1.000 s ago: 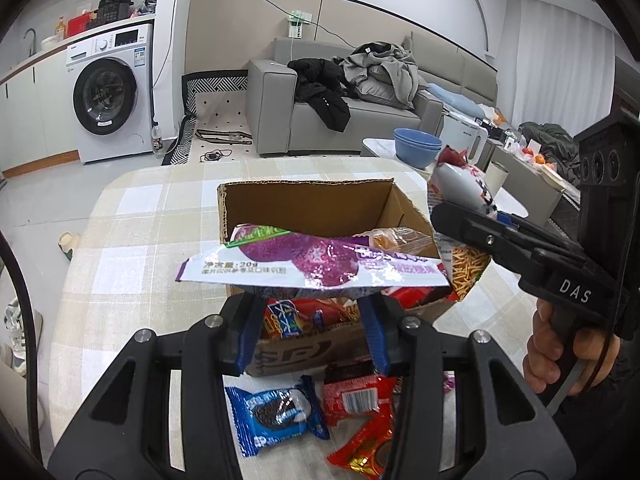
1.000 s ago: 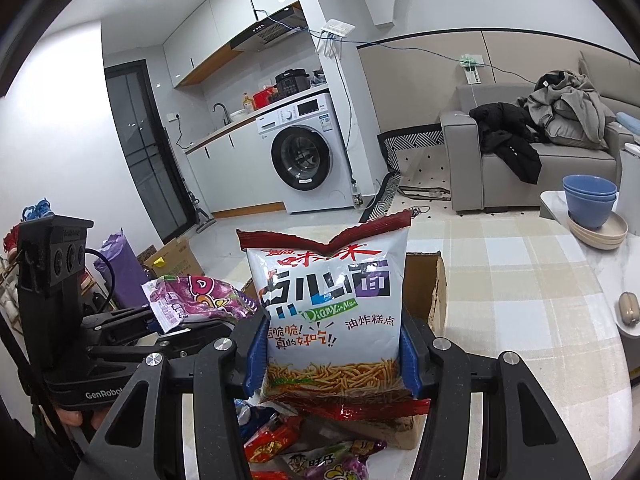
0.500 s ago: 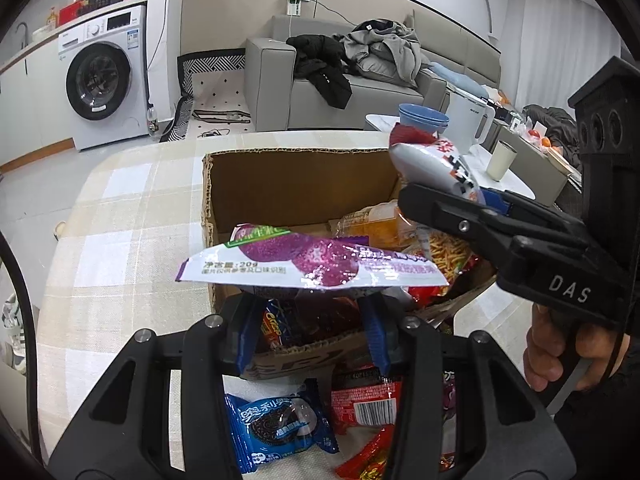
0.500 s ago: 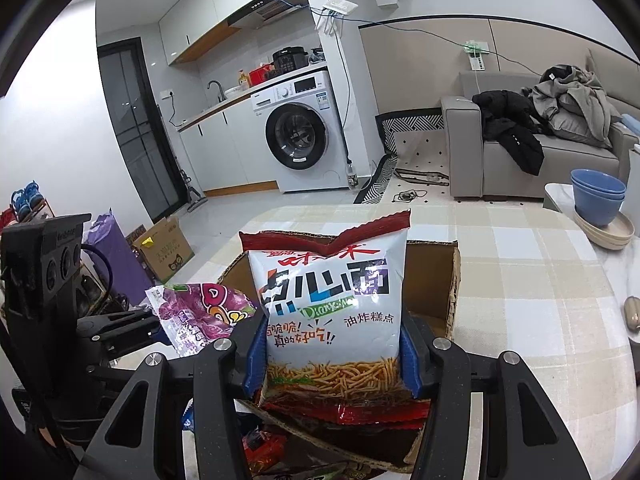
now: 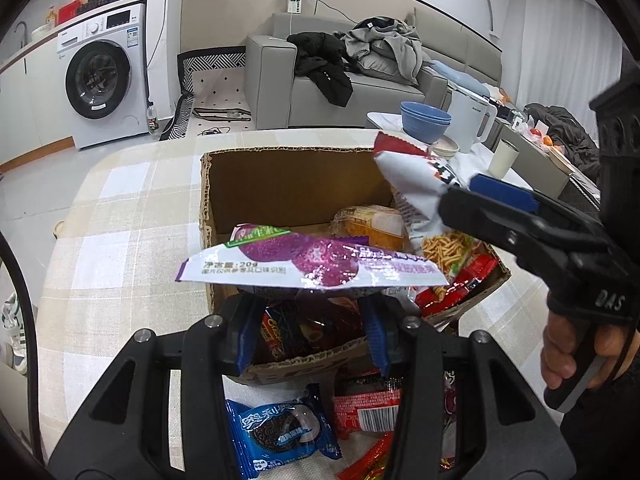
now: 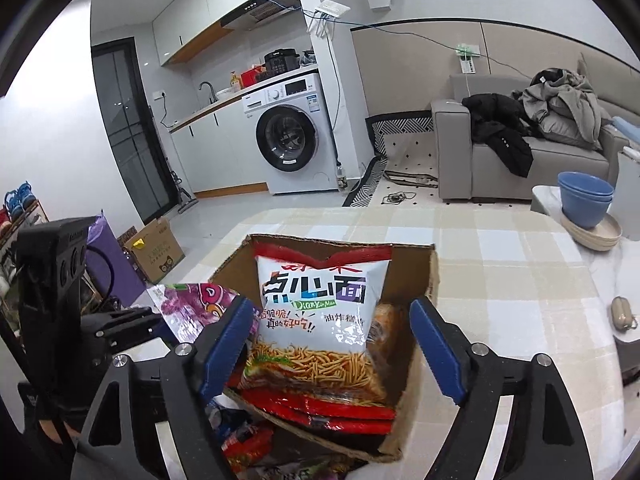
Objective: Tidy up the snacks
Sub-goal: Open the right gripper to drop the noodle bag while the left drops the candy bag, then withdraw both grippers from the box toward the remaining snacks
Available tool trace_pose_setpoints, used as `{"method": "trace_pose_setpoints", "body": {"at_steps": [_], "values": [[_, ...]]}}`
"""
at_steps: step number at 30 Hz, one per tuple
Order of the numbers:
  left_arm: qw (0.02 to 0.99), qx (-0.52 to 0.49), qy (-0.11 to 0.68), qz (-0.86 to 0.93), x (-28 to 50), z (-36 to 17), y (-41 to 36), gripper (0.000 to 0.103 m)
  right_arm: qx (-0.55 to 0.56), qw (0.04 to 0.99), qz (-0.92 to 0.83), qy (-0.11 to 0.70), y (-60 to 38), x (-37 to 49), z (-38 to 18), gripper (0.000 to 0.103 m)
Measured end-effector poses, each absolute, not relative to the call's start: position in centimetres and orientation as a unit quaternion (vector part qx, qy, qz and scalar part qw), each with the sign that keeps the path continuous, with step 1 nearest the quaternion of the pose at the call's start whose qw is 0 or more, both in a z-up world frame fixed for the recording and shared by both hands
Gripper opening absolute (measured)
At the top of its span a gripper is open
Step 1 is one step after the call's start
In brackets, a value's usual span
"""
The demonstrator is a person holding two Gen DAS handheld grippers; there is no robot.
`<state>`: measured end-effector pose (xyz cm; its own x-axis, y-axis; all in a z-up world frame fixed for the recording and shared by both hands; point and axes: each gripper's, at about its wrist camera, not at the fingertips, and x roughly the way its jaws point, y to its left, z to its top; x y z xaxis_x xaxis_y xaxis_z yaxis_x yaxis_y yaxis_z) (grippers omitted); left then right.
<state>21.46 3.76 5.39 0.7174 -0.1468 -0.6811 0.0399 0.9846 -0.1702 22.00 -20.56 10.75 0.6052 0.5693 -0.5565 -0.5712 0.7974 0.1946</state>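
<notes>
An open cardboard box (image 5: 288, 184) stands on the checked table and holds several snacks. My left gripper (image 5: 312, 320) is shut on a flat purple snack packet (image 5: 312, 266), held crosswise just above the box's near edge. In the right wrist view a white and red noodle snack bag (image 6: 320, 300) stands tilted inside the box (image 6: 432, 272). My right gripper (image 6: 328, 306) is around it with its jaws opening, and the blue pads (image 6: 436, 344) are clear of the bag on both sides. The left wrist view shows that bag (image 5: 416, 184) leaning at the box's right side by the right gripper (image 5: 456, 196).
Loose packets lie on the table in front of the box: a blue cookie pack (image 5: 280, 432) and red ones (image 5: 364, 408). Blue bowls (image 6: 586, 200), a white kettle (image 5: 472, 124) and a cup (image 5: 504, 158) stand to the right. A small beige case (image 6: 622, 312) lies near the table's right edge.
The right jaws have spread off the noodle bag, which has sunk into the box. My left gripper has come nearer and lower over the box, still gripping the purple packet.
</notes>
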Motion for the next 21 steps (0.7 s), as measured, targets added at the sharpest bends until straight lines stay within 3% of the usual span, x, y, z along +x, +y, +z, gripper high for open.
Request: {"method": "trace_pose_setpoints", "body": {"at_steps": [13, 17, 21], "values": [[0.919, -0.061, 0.388, -0.04, 22.6, 5.5, 3.3, 0.043, -0.001, 0.899, 0.302, 0.316, -24.3, 20.3, 9.9, 0.09], [0.92, -0.074, 0.383, -0.043, 22.1, 6.0, 3.9, 0.052, -0.003, 0.901, 0.3, 0.313, -24.7, 19.4, 10.0, 0.091], [0.921, -0.092, 0.373, -0.066, 20.4, 6.6, 4.4, 0.079, 0.0, 0.901, 0.3, 0.315, -25.3, 18.7, 9.9, 0.093]]}}
